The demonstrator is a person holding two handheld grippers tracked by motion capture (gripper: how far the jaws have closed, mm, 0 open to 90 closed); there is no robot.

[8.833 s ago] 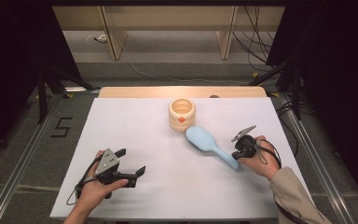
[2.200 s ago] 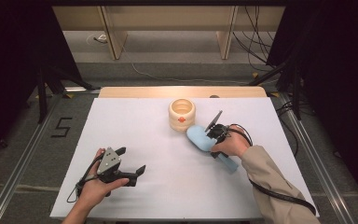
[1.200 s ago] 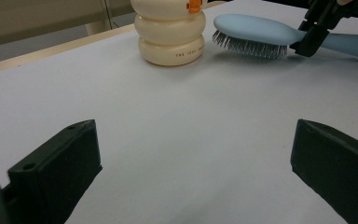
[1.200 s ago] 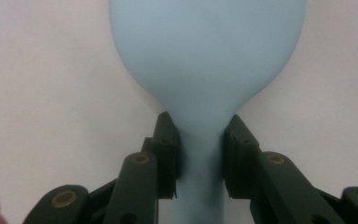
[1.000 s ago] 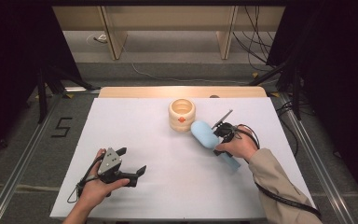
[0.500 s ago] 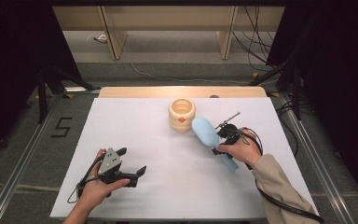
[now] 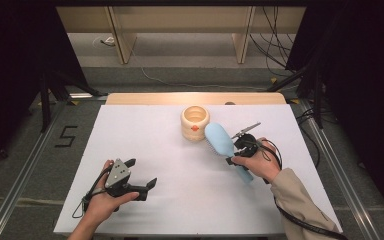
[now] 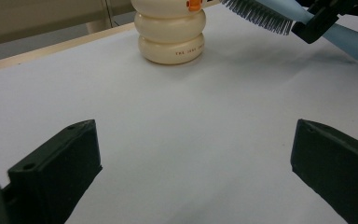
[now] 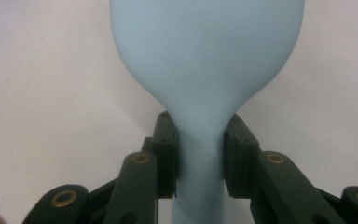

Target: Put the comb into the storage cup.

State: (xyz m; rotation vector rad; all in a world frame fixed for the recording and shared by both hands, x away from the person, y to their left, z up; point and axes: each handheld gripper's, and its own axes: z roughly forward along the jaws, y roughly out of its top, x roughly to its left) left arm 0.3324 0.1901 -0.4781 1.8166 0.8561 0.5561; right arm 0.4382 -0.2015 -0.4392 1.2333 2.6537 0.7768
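A light blue hairbrush [image 7: 219, 139] hangs tilted above the white sheet, bristles [image 8: 261, 11] facing down, its head just right of a cream ringed cup [image 7: 195, 122]. My right gripper [image 7: 234, 154] is shut on the brush's narrow neck, and both pads press its sides in the right gripper view [image 9: 200, 149]. The brush head [image 9: 205, 51] rises straight ahead of those jaws. My left gripper [image 7: 142, 172] rests open at the front left of the sheet, nothing between its jaws [image 8: 191, 158]. The cup [image 8: 171, 32] stands upright well ahead of it.
The white sheet [image 7: 180, 200] covers the table, with a wooden strip [image 7: 195, 98] along its far edge. Metal rails [image 7: 25, 180] run along both sides. Cables [image 7: 305, 117] lie off the right edge. A "5" mark [image 7: 66, 136] is on the floor at left.
My right gripper, earlier open beside the handle, has shut on the brush and lifted it. Over the last second the head drifted slightly up and right beside the cup. The left gripper has stayed put.
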